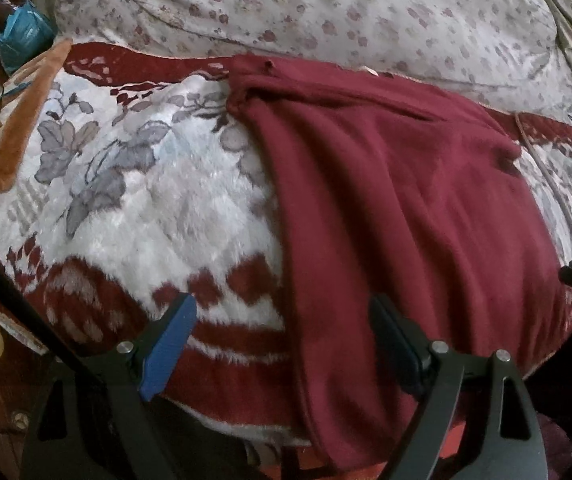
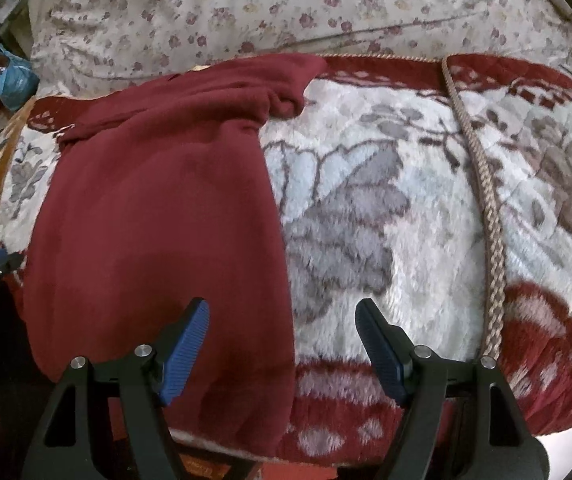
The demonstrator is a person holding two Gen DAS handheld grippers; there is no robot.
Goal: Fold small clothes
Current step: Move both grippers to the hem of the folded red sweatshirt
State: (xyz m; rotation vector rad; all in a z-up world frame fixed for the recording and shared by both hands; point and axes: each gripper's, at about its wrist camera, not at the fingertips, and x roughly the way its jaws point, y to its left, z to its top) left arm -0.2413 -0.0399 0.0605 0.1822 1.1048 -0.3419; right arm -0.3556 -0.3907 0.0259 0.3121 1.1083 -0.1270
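A: How do the grippers stand, nearest first?

B: The left gripper (image 1: 284,336) is spread wide and grips nothing; its fingers straddle the left edge of the maroon garment (image 1: 398,216). The right gripper (image 2: 282,340) is equally released, straddling the garment's right edge.

A: Their pose?

B: Both hover low at the near edge of the bed, pointing across it.

A: And the garment?

B: It lies along the plush floral blanket (image 2: 366,208), its far end bunched beside the flowered pillow (image 2: 286,4). A braided cord (image 2: 486,216) crosses the blanket to the right.
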